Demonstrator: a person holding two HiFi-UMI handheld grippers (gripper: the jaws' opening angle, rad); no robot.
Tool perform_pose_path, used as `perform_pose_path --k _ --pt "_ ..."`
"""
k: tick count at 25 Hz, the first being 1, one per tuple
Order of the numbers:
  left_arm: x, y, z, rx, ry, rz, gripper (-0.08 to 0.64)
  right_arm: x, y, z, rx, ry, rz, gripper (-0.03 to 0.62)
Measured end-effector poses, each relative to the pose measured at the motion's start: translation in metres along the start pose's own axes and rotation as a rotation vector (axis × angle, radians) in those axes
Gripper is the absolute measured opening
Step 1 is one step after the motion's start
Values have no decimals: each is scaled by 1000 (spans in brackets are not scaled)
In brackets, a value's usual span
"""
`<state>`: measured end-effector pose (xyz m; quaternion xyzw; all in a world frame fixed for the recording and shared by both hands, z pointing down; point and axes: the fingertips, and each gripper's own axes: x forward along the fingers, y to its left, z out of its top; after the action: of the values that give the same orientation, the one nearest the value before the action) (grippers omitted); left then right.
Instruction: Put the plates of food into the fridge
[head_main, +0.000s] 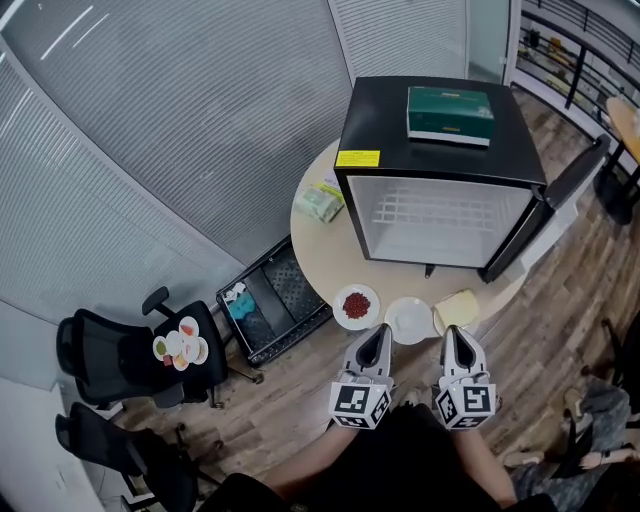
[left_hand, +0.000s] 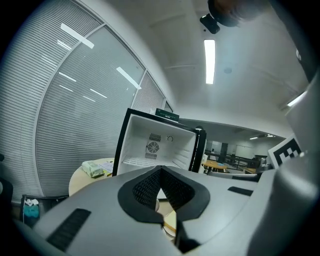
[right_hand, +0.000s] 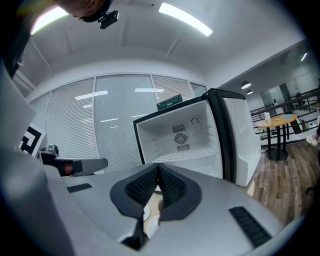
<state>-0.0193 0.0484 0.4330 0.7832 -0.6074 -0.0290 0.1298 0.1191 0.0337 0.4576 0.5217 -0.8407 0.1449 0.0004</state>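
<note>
A black mini fridge (head_main: 440, 130) stands on the round table (head_main: 310, 215) with its door (head_main: 545, 205) swung open to the right; its white inside (head_main: 445, 220) holds a wire shelf. In front of it lie a plate of red food (head_main: 356, 305), a white plate (head_main: 409, 320) and a plate with a yellow slab (head_main: 456, 310). My left gripper (head_main: 383, 330) is shut and empty, just short of the white plate. My right gripper (head_main: 447, 332) is shut and empty near the yellow plate. Both gripper views look at the fridge (left_hand: 157, 145) (right_hand: 185, 137).
A green box (head_main: 450, 113) lies on the fridge top. A green packet (head_main: 320, 203) sits at the table's left edge. On the floor left of the table is a black crate (head_main: 272, 300). A black chair (head_main: 130, 355) holds a tray of small dishes (head_main: 180, 343).
</note>
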Motion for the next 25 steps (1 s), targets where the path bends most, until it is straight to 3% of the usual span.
perform_pose_path --k 5,11,17,25 --pt "30 6 3 1 -18 -36 5 21 -16 -5 11 1 -25 6" --pt "68 14 7 -4 -18 -90 5 43 -51 -19 112 42 -92 6" --pt "101 20 -9 -2 18 -121 5 54 -95 -76 189 140 -182 6" --pt "113 15 -59 -35 109 -141 5 35 -141 -164 410 203 -252 6"
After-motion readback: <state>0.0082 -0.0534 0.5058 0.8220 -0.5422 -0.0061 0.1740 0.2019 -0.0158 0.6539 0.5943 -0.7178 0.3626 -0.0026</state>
